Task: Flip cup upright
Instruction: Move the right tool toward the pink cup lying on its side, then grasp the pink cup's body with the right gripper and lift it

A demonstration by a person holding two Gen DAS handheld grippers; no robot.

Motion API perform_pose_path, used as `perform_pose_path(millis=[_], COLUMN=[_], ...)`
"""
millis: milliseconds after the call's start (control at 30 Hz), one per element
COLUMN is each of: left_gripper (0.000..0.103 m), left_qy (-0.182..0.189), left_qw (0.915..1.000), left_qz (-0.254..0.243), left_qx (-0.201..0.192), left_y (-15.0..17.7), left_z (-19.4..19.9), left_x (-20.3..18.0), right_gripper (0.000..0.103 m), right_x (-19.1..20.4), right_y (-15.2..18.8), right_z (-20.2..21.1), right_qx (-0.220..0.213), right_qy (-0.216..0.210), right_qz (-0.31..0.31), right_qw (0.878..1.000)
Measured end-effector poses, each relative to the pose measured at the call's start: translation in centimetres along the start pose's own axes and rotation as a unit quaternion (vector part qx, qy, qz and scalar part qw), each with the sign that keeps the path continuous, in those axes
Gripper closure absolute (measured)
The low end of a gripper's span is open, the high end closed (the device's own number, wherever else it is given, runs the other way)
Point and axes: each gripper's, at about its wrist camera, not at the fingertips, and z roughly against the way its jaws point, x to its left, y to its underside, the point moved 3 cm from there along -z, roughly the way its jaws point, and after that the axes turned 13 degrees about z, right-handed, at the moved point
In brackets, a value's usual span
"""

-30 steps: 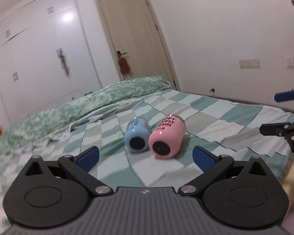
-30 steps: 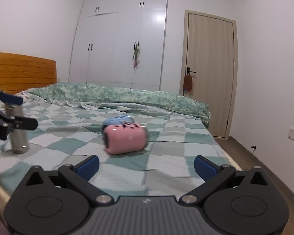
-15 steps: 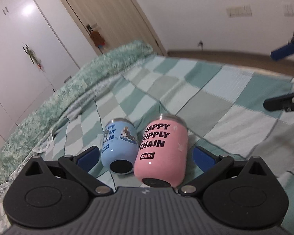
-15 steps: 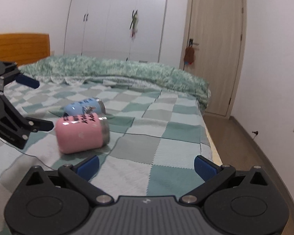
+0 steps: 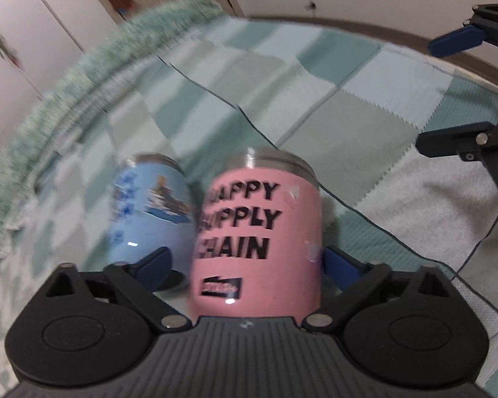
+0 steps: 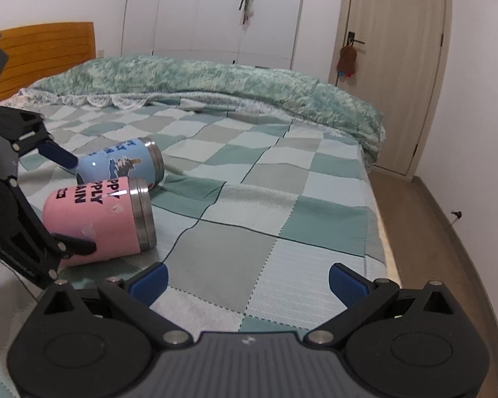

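Observation:
A pink cup (image 5: 259, 238) with black lettering lies on its side on the checked bedspread, steel rim pointing away from me. It also shows in the right wrist view (image 6: 99, 215). A blue cup (image 5: 149, 212) lies on its side just left of it, touching or nearly so; it also shows in the right wrist view (image 6: 123, 162). My left gripper (image 5: 245, 262) is open, its fingers on either side of the pink cup's base end. My right gripper (image 6: 247, 280) is open and empty, to the right of the cups above the bedspread.
A rumpled green quilt (image 6: 215, 79) lies along the far side of the bed. The bed's right edge (image 6: 378, 219) drops to a wooden floor. A wooden headboard (image 6: 43, 49), white wardrobes and a door stand behind.
My left gripper has moved forward and down, so the pink cup's base now sits between its open fingers. My right gripper has drifted slightly closer to the bed.

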Motion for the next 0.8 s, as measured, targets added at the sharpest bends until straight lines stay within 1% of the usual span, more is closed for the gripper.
perform_pose_path(millis=[33, 100, 133, 233, 433, 533, 600, 733, 800], left_gripper=[0.016, 0.017, 0.018, 0.018, 0.018, 0.018, 0.018, 0.018, 0.018], left_qy=[0.003, -0.02, -0.026, -0.024, -0.034, -0.044, -0.043, -0.048, -0.046], left_qw=[0.9998, 0.9994, 0.9994, 0.9997, 0.9992, 0.9983, 0.9981, 0.9965, 0.9964], left_qz=[0.001, -0.009, -0.009, 0.0, -0.023, -0.036, -0.037, -0.049, -0.045], left_qx=[0.017, 0.027, 0.019, 0.01, 0.0, -0.016, -0.025, -0.048, -0.054], left_y=[0.0, 0.5, 0.7, 0.9, 1.4, 1.6, 1.6, 2.3, 3.1], left_z=[-0.8, -2.1, -2.2, -1.4, -0.2, 1.3, 2.9, 6.6, 8.6], left_x=[-0.1, -0.3, -0.3, -0.3, -1.5, -2.2, -2.5, -3.1, -3.3], right_gripper=[0.0, 0.0, 0.0, 0.0, 0.0, 0.0, 0.0, 0.0, 0.0], right_x=[0.1, 0.3, 0.4, 0.8, 1.3, 1.6, 1.8, 2.5, 3.2], right_y=[0.0, 0.0, 0.1, 0.2, -0.2, -0.1, -0.1, -0.3, -0.5], right_z=[-0.3, -1.0, -1.2, -1.0, 1.0, 2.2, 3.2, 6.2, 8.1], right_qx=[0.003, 0.008, 0.01, 0.009, -0.006, -0.007, -0.008, -0.015, -0.019], right_qy=[-0.003, -0.004, -0.005, -0.007, -0.005, -0.004, 0.0, 0.006, 0.01], right_qz=[0.001, 0.007, 0.008, 0.016, 0.025, 0.025, 0.026, 0.023, 0.023], right_qw=[1.0, 1.0, 1.0, 1.0, 1.0, 1.0, 1.0, 1.0, 0.999])
